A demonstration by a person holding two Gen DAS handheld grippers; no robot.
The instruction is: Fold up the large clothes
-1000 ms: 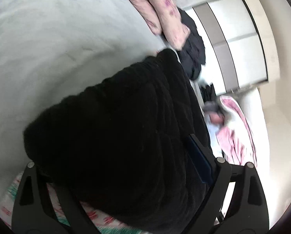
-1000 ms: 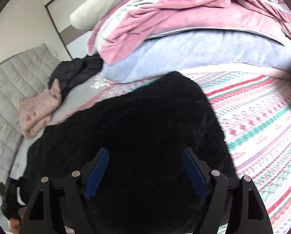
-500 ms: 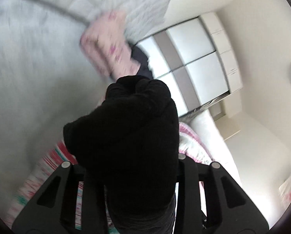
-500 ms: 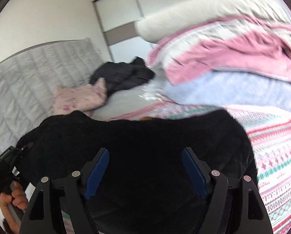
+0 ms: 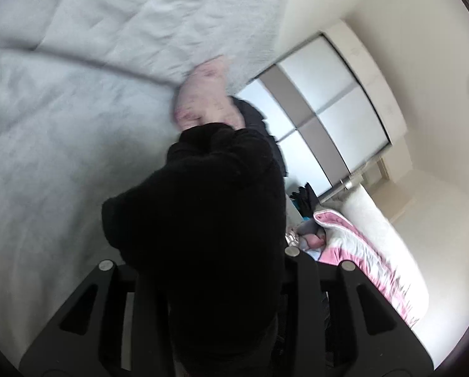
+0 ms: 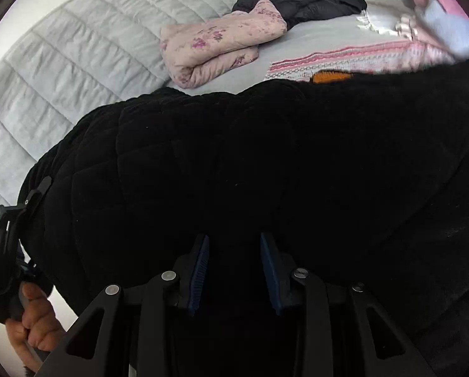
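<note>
- Garment status: black quilted coat point(image 6: 265, 163) hangs lifted between both grippers, above the grey bed point(image 5: 61, 119), in front of the folded pink floral quilt point(image 6: 215, 44).
- Change over the last second: right gripper point(image 6: 234, 270) jaws, spread wide one second ago and half a second ago, now stand close together on a fold of coat fabric; blue pads point(image 6: 199, 267) visible either side of it. Right wrist camera has dropped nearer the coat, which now fills most of that view.
- Left gripper point(image 5: 212, 270): jaws pinched on a bunched coat edge, as half a second ago; one second ago the coat still lay flatter on the bed.
- Judgement: both ends secured, so the coat looks ready to be carried over into a fold.
- Right view only: left gripper's handle in the person's hand point(image 6: 33, 323), beside the coat's left edge; orange patch point(image 6: 330, 76) just past the coat's top edge.
- Left view only: wardrobe doors point(image 5: 322, 106) beyond the coat; blurred.
</note>
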